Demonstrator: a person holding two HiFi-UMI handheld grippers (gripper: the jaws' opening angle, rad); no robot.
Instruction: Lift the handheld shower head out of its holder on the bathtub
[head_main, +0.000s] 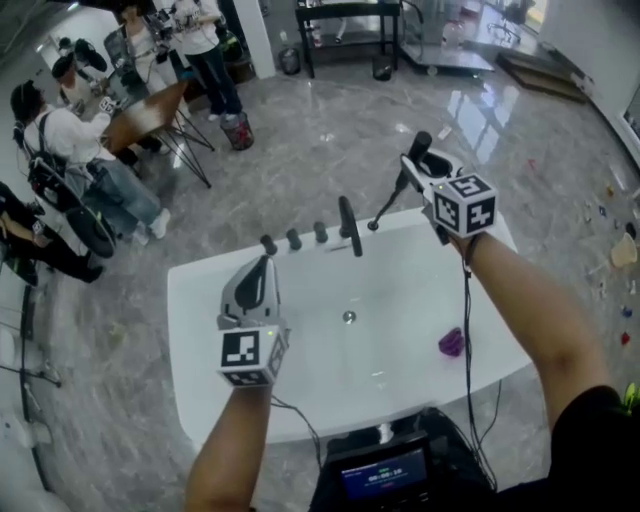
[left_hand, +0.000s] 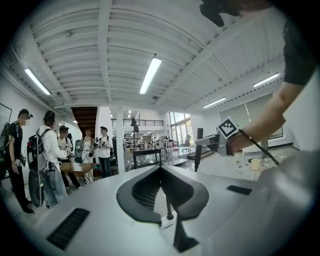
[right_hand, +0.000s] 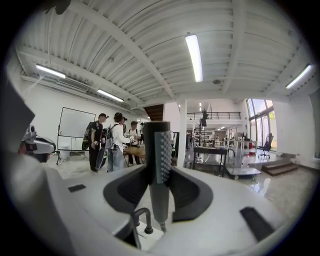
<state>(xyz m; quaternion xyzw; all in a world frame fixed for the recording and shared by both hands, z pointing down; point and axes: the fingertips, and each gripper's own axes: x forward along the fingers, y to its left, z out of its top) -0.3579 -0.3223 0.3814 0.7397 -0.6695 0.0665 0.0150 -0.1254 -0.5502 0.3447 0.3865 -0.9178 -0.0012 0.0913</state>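
A slim black shower head stands upright above the back rim of the white bathtub. My right gripper is shut on it. From there its black stem slants down to the rim near the spout. In the right gripper view the shower head sits between the two pads, nozzle face turned right. My left gripper hovers over the tub's left half, jaws shut and empty, tips meeting. The left gripper view shows the right gripper holding the shower head.
Three black knobs line the back rim left of the spout. A purple object lies in the tub at right, with the drain mid-tub. Several people and a table are at the far left. A screen device sits at my chest.
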